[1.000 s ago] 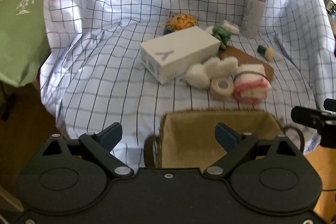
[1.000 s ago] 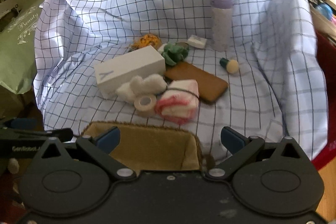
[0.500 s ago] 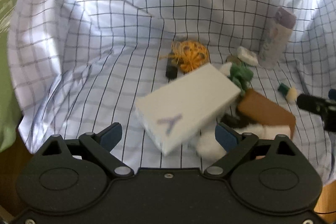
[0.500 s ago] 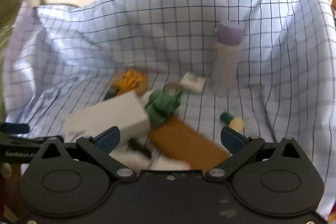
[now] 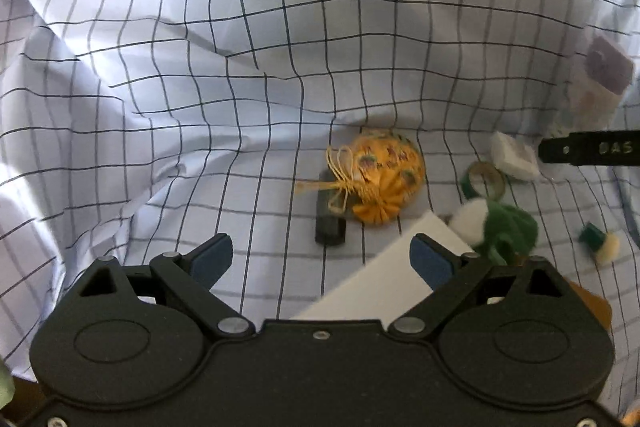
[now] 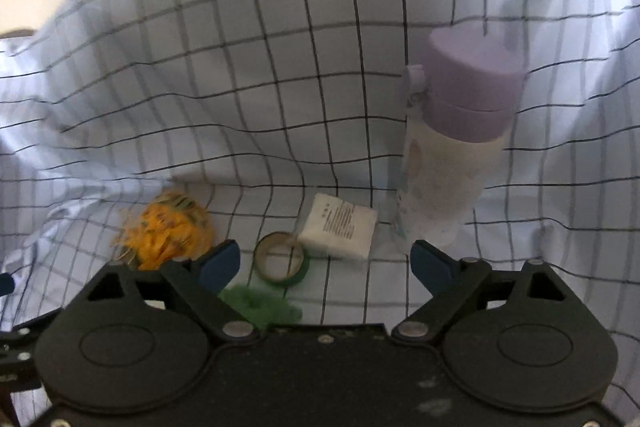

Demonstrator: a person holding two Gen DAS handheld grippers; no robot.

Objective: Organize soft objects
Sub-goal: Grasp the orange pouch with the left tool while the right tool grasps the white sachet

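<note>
Both grippers have swept in past the near basket: the left gripper (image 5: pixel 320 251), wide and empty, faces the soft, light orange pouch (image 5: pixel 384 179) mid-cloth, best pinched across its gathered neck, while the right gripper (image 6: pixel 326 263), empty, has just narrowed slightly.

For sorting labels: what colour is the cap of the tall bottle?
Pale purple cap on the tall cream plastic bottle; clearest in the right wrist view.

A rumpled checked cloth (image 5: pixel 168 115) carries an orange pouch (image 5: pixel 384 179), green tape roll (image 6: pixel 282 258), white packet (image 6: pixel 340 227) and lilac-capped bottle (image 6: pixel 452 163).
</note>
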